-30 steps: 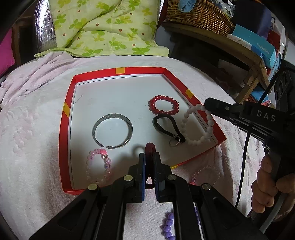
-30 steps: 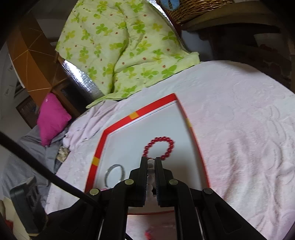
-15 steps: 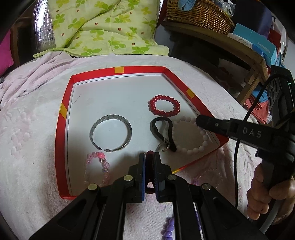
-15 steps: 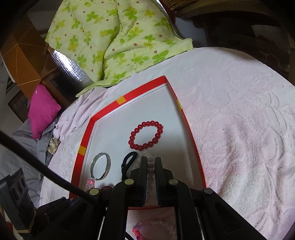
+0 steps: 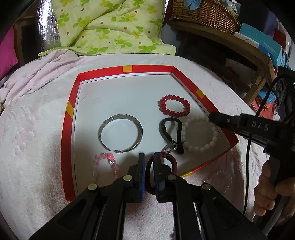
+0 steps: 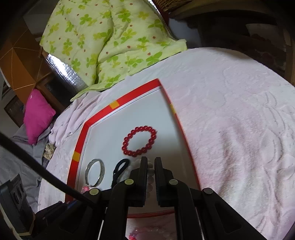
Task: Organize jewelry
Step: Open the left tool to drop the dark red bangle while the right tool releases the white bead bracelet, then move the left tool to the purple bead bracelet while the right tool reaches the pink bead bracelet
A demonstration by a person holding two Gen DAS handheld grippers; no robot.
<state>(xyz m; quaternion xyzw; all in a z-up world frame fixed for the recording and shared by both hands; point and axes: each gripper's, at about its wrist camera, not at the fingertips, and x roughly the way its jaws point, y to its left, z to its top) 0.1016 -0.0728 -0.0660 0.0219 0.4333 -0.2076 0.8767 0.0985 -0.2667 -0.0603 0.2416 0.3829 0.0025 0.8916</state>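
Note:
A red-rimmed white tray (image 5: 127, 68) lies on the pink cloth. In it lie a silver bangle (image 5: 120, 136), a red bead bracelet (image 5: 174, 108), a black strap (image 5: 171, 134), a white bead bracelet (image 5: 201, 136) and a pink bead bracelet (image 5: 106, 167). My left gripper (image 5: 147, 157) stands slightly open over the tray's near edge, a dark red hair band (image 5: 166, 162) loose around its right finger. My right gripper (image 6: 150, 161) is slightly open above the white bead bracelet (image 6: 150, 170), which lies in the tray (image 6: 114, 104). The right gripper also shows in the left wrist view (image 5: 214, 117).
A green quilt (image 5: 110, 25) lies behind the tray. A wicker basket (image 5: 202, 13) and boxes sit on a wooden shelf at the right. A pale pink bracelet (image 5: 217, 177) lies on the cloth outside the tray. A magenta pillow (image 6: 37, 115) is at the left.
Both grippers have opened a little. The white bead bracelet now lies flat in the tray, and the dark red band hangs loose at the left gripper.

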